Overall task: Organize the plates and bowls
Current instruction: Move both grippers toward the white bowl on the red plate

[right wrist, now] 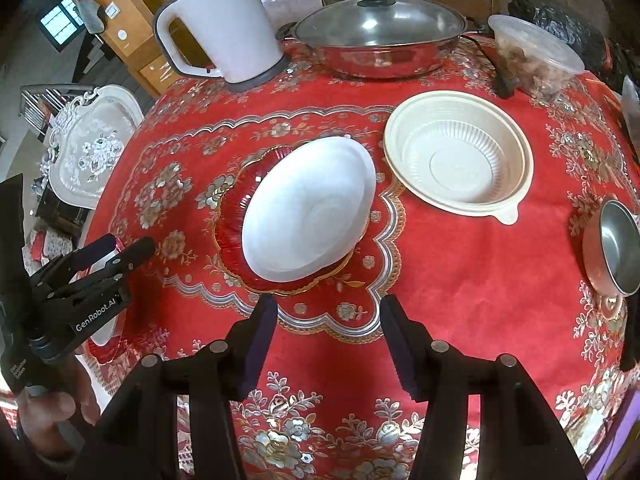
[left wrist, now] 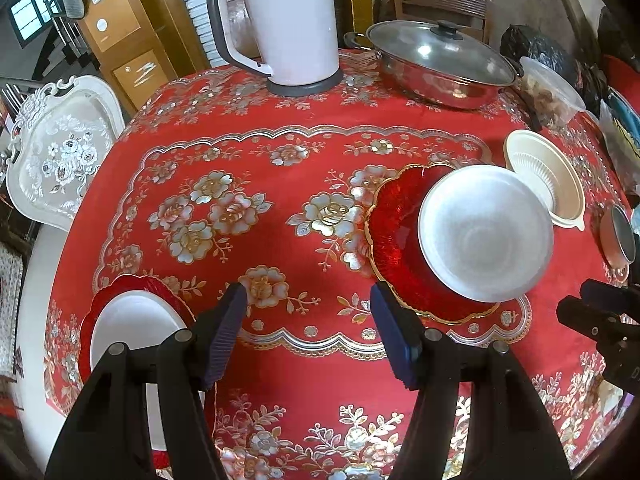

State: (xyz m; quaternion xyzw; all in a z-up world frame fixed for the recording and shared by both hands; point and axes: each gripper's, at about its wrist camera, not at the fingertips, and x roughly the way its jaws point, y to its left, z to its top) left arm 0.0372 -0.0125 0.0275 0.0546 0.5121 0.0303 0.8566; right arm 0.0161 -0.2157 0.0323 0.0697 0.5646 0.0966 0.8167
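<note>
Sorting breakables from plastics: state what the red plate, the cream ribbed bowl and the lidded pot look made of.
Red plate: likely glass, translucent, ribbed, gilt scalloped rim.
Cream ribbed bowl: thin matte plastic, moulded ribs, pull tab.
Lidded pot: mirror-polished steel; lid seems glass with a black knob.

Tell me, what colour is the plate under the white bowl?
Red with a gold rim, clearest in the left wrist view.
</note>
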